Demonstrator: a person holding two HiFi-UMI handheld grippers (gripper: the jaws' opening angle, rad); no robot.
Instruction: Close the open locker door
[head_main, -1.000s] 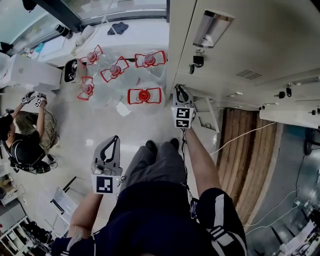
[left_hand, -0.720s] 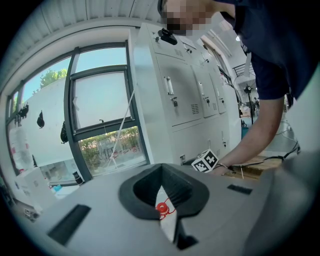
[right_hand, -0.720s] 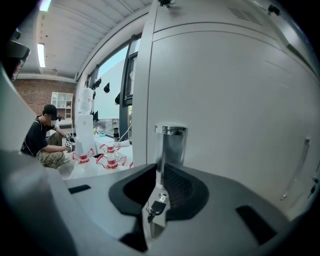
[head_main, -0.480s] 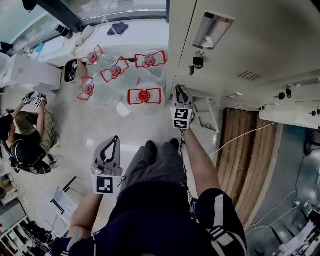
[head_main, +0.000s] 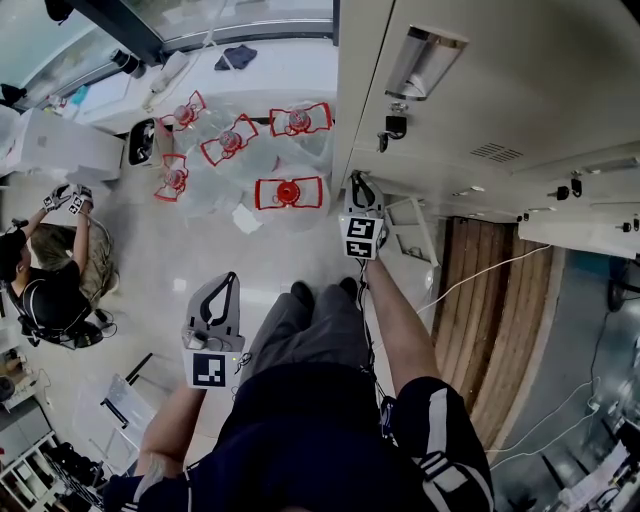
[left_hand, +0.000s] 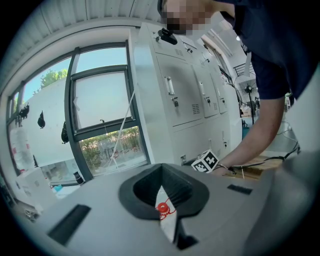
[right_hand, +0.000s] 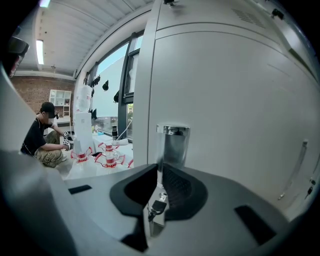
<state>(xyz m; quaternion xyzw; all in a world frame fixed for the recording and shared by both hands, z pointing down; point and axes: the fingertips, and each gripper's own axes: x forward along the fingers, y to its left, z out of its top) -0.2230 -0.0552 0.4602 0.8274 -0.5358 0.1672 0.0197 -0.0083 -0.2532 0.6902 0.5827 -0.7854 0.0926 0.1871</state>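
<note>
The right gripper (head_main: 357, 181) was held low, close to the lockers (head_main: 500, 70); its jaws were closing, almost together, with nothing caught in the slit; the locker door (right_hand: 230, 100) stood just ahead, its chrome handle (right_hand: 172, 142) in line with that slit; whether the door sat flush could not be told. The left gripper (head_main: 232, 277) hung clenched and empty, well apart from the lockers.

Lg window (left_hand: 100, 120), pale floor (head_main: 200, 262)
</note>
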